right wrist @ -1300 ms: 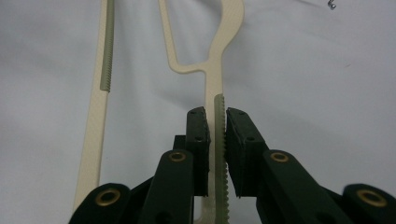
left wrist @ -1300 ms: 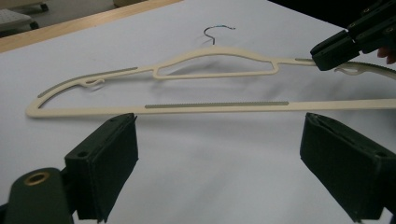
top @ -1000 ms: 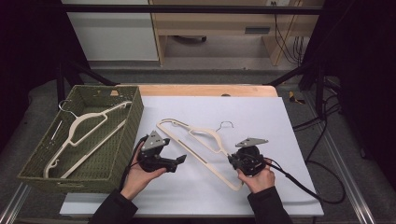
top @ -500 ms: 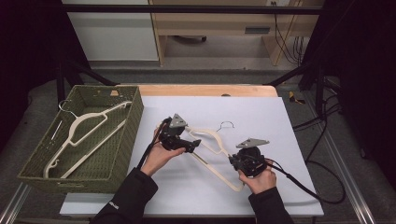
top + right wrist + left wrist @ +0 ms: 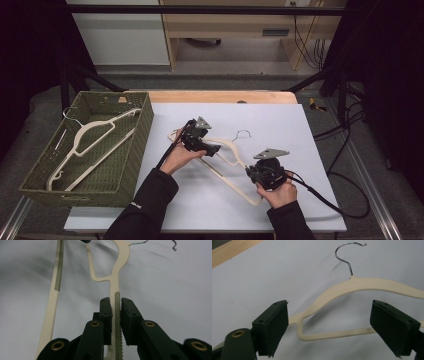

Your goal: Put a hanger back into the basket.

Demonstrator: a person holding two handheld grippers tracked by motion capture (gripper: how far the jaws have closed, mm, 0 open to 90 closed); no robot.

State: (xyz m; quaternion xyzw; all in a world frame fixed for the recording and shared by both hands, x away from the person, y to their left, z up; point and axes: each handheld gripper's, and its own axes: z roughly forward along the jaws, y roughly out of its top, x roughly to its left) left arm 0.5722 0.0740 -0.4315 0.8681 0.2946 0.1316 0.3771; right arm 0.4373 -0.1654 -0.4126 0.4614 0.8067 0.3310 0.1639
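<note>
On the white table (image 5: 310, 135) lies a cream hanger (image 5: 362, 285), light and stiff. My right gripper (image 5: 116, 312) clamps its ribbed shoulder; my left gripper (image 5: 329, 325), jaws apart, straddles the other shoulder.

cream hanger (image 5: 231, 159) with silver hook, olive-green woven basket (image 5: 131, 165), white table (image 5: 300, 130), black hand-held gripper (image 5: 115, 305)
</note>
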